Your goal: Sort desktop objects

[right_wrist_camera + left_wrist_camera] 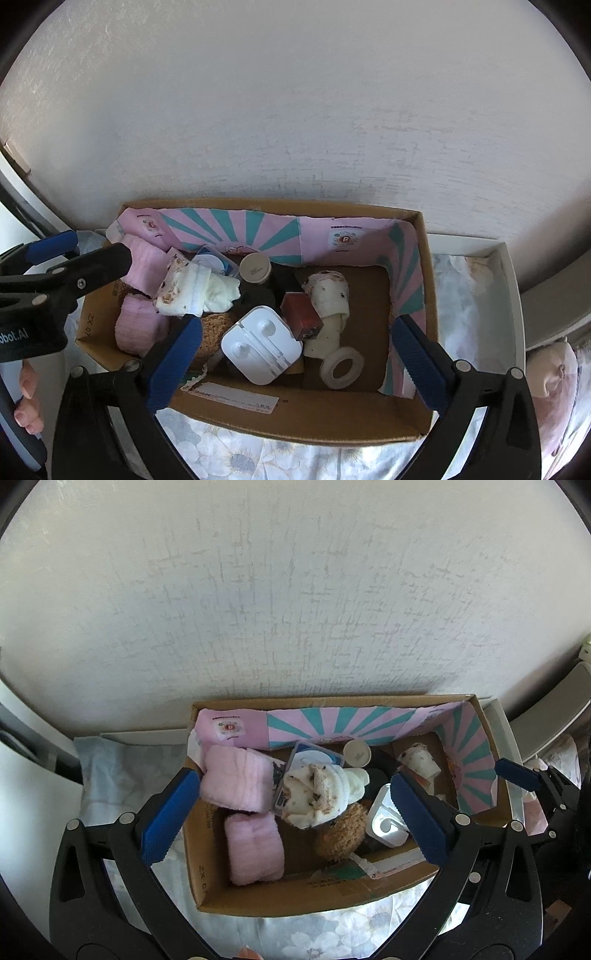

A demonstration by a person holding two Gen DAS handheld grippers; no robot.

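A cardboard box [258,904] lined with pink and teal paper stands against the wall; it also shows in the right wrist view [295,417]. Inside lie two pink folded cloths [236,781], a rolled white spotted cloth [317,794], a brown fuzzy ball [341,836], a white earphone case [262,345], a red block [303,319], a white ring [341,367] and a small jar [255,267]. My left gripper [291,812] is open and empty above the box's left half. My right gripper [295,360] is open and empty above the box's middle.
The box rests on a floral cloth [240,458] inside a white tray [506,280]. A textured white wall [295,590] rises right behind it. The left gripper's body [55,280] reaches in at the left of the right wrist view.
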